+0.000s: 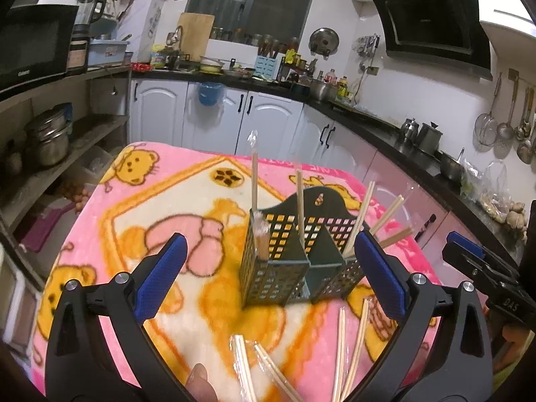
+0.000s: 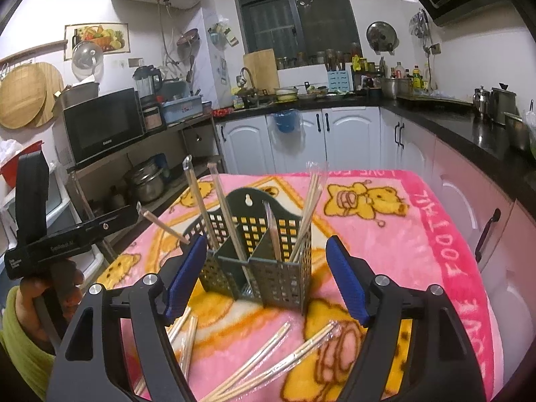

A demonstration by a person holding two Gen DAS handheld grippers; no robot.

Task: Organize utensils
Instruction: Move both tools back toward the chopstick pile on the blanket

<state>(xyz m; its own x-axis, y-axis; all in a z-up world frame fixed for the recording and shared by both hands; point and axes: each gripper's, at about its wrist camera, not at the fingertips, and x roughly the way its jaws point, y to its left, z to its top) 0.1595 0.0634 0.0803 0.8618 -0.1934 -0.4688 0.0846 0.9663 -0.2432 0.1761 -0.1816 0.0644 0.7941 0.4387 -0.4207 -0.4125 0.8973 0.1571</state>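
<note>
A dark green perforated utensil holder [image 1: 284,268] [image 2: 278,278] stands upright on the pink bear blanket [image 1: 100,234]. Several plastic-wrapped chopsticks [image 1: 254,181] [image 2: 310,207] stick up from its compartments. More wrapped chopstick pairs [image 1: 358,335] [image 2: 268,345] lie loose on the blanket on the near side of the holder. My left gripper [image 1: 270,238] is open wide, short of the holder, with nothing touching its blue pads. My right gripper [image 2: 266,241] is open too, nothing between its fingers, hovering above the loose pairs. In the right wrist view the left gripper's body [image 2: 83,231] shows at the left, held by a hand.
The blanket-covered table ends near white cabinets [image 2: 335,134] at the back and pink cabinet fronts [image 2: 469,201] to the right under a black counter. An open shelf with metal pots [image 1: 50,140] and a microwave [image 2: 100,124] stands at the left.
</note>
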